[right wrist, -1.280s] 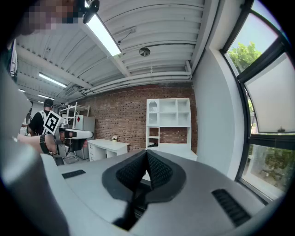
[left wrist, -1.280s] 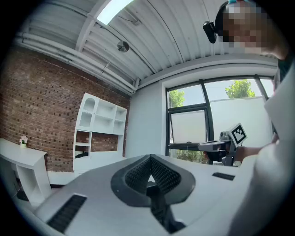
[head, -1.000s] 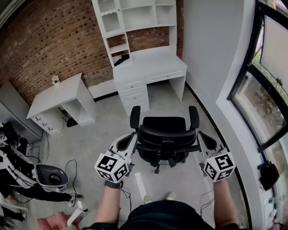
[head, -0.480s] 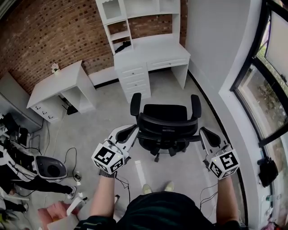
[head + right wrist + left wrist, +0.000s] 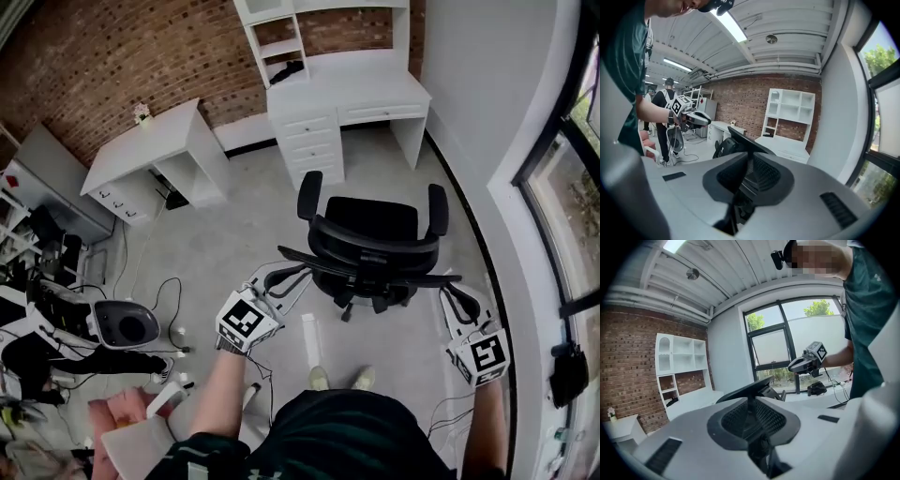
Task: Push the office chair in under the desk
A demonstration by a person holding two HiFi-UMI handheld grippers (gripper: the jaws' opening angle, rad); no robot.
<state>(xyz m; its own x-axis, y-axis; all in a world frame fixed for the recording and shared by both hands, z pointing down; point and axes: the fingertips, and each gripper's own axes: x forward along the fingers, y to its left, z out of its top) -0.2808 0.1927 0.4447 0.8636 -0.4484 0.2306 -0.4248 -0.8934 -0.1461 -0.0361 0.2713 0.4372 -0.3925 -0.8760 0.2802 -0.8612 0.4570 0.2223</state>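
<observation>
The black office chair (image 5: 373,217) stood on the open floor directly ahead of both grippers. Its backrest was turned toward them and its seat faced away. It was well apart from the white desk (image 5: 375,89), which lay farther ahead beyond the chair, and no part of the chair was under the desktop.

The left gripper (image 5: 279,275) sat just beside the left end of the backrest's top edge. Whether it touched the edge could not be told from the head view. In the left gripper view that edge rose as a thin dark profile right past the jaw tips. The jaws had just been opening and were parted by no more than a thin slit, with nothing between them.

The right gripper (image 5: 453,287) was near the right end of the same edge, just outside the chair's right armrest (image 5: 437,208). Its jaws were pressed together and pinched nothing. In its own view the backrest showed ahead and slightly to its left.

The chair therefore stood between the two grippers, each of which was visible from the other across the backrest.

Ahead of the left gripper, the desk's drawer stack (image 5: 314,150) stood beside the open knee space. A white shelf hutch (image 5: 281,37) rose from the desktop against a brick wall (image 5: 112,56). Farther to the left gripper's left was a second, smaller white desk (image 5: 150,141). A dark-framed window (image 5: 562,178) ran along the right gripper's outer side.
</observation>
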